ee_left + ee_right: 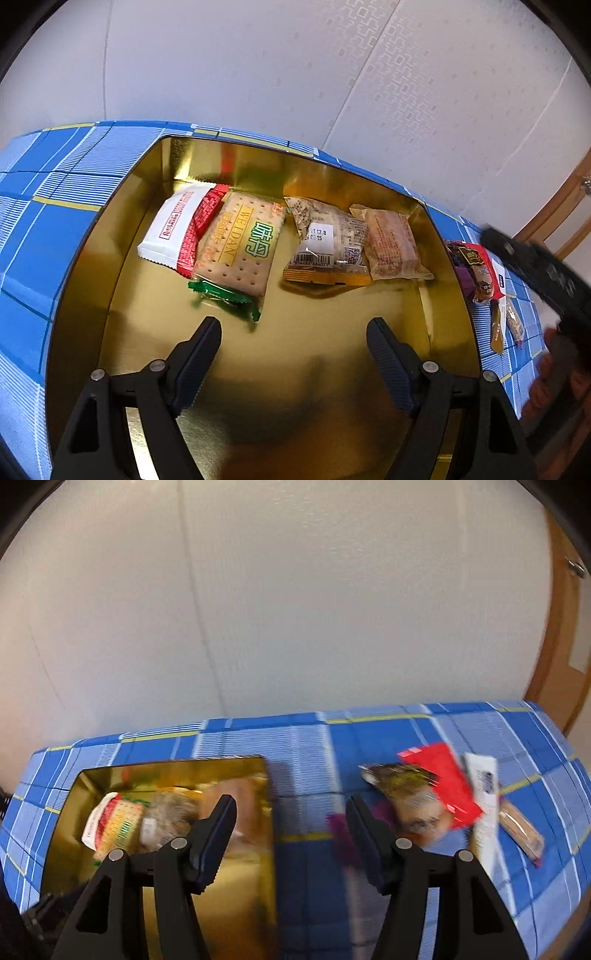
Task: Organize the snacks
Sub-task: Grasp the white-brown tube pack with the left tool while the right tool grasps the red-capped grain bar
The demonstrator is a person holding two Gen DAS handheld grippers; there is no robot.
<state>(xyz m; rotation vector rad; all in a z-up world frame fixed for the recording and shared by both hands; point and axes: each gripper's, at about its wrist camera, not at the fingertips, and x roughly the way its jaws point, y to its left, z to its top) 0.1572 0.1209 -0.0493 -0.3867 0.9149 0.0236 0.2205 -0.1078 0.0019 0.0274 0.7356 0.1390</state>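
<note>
A gold tin (122, 206) sits on the blue checked cloth and holds several snack packets: a white and red one (173, 229), a WEIDAN cracker pack (240, 247), a barcode packet (325, 240) and a tan packet (395, 243). My left gripper (293, 332) is open and empty above the tin's near floor. My right gripper (291, 816) is open and empty above the cloth, between the tin (258, 867) and a loose pile: a red packet (443, 786), a brown packet (402, 779), a white packet (484, 805) and a tan bar (521, 830). The right wrist view is blurred.
The blue checked cloth (314, 746) covers a table against a pale wall (258, 609). A wooden door frame (557, 646) stands at the right. In the left wrist view the loose snacks (480, 273) lie right of the tin, beside the other gripper's dark body (546, 273).
</note>
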